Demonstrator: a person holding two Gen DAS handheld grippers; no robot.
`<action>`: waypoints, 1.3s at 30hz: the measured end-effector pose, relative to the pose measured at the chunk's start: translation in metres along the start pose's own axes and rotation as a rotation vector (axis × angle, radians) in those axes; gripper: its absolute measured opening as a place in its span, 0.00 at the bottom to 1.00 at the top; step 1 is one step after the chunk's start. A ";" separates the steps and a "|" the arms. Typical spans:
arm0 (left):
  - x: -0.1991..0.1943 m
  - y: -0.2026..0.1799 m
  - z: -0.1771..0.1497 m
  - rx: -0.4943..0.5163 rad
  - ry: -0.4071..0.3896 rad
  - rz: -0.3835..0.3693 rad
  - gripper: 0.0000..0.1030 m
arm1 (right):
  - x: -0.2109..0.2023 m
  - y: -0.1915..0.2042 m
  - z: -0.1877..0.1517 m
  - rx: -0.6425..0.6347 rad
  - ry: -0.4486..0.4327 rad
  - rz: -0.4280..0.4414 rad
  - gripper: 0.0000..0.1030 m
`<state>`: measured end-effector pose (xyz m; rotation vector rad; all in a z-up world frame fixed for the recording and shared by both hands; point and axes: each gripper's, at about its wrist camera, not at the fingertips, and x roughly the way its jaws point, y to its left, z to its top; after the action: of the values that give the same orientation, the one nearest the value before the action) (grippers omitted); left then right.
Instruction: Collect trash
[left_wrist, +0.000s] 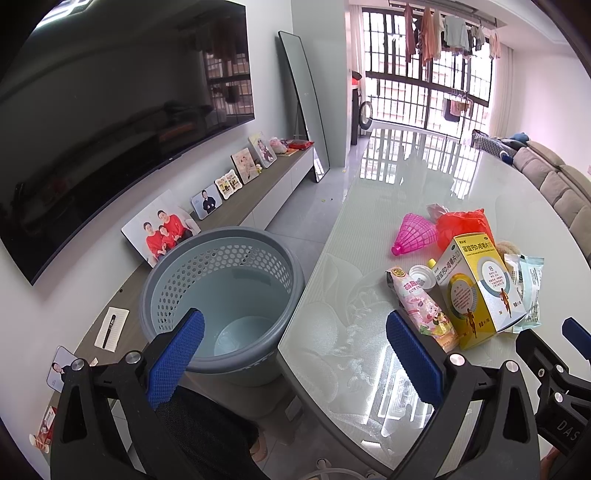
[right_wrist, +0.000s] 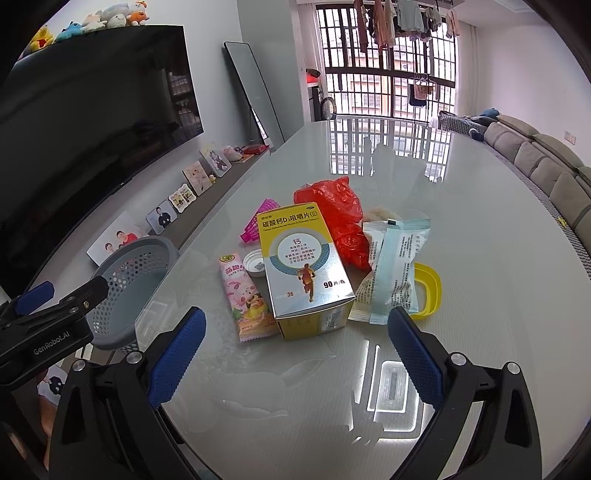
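Note:
A pile of trash lies on the glass table (right_wrist: 461, 229): a yellow-and-silver tablet box (right_wrist: 306, 273), a pink snack packet (right_wrist: 245, 299), a pale blue wipes pack (right_wrist: 395, 269), a red plastic bag (right_wrist: 340, 218), a pink shuttlecock (right_wrist: 258, 221), a white cap (right_wrist: 256, 263) and a yellow lid (right_wrist: 430, 291). A grey perforated bin (left_wrist: 225, 299) stands left of the table, empty. My left gripper (left_wrist: 295, 362) is open between bin and table edge. My right gripper (right_wrist: 295, 362) is open, just short of the box. The box also shows in the left wrist view (left_wrist: 480, 288).
A low TV cabinet (left_wrist: 258, 195) with photo frames runs along the left wall under a large TV (left_wrist: 110, 110). A mirror (left_wrist: 303, 103) leans at its far end. A beige sofa (right_wrist: 546, 166) lines the right side. A barred window is at the back.

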<state>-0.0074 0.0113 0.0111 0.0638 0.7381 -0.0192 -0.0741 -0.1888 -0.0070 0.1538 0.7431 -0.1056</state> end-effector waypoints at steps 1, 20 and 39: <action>0.000 0.001 0.000 0.000 0.000 0.001 0.94 | 0.000 0.000 0.000 0.000 0.000 -0.001 0.92; 0.008 -0.005 -0.002 0.006 0.011 0.003 0.94 | 0.003 -0.010 -0.001 0.020 0.013 0.010 0.92; 0.049 -0.044 -0.015 0.031 0.095 -0.027 0.94 | 0.013 -0.104 -0.019 0.143 0.060 -0.093 0.92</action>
<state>0.0172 -0.0309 -0.0352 0.0851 0.8342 -0.0533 -0.0929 -0.2885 -0.0402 0.2592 0.8026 -0.2440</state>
